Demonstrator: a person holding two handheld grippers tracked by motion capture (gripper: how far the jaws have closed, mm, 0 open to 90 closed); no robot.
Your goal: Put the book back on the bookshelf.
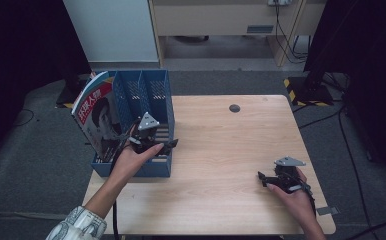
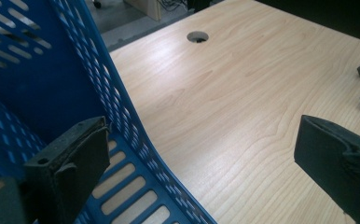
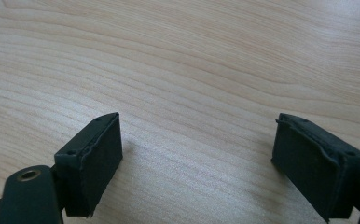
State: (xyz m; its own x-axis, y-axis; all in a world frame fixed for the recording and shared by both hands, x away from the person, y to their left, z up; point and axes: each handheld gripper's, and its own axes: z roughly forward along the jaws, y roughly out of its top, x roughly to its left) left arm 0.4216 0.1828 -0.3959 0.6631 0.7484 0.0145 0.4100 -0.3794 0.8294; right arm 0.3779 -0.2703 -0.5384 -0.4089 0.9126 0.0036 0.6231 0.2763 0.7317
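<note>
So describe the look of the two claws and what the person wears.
Both the left claw and the right claw are black, each topped by a grey three-cornered plate. Their pads are blocky dark foam with frayed edges. A black cable trails from the left. The left arm's sleeve is pale and patterned.

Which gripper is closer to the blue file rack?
Left. The left gripper straddles the blue file rack's right wall, jaws open; the right gripper rests far off on the table.

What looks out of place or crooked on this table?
The magazine leans askew in the end slot of the blue file rack, its top tipping outward past the rack's side. The left gripper, jaws open, straddles the rack's side wall.
</note>
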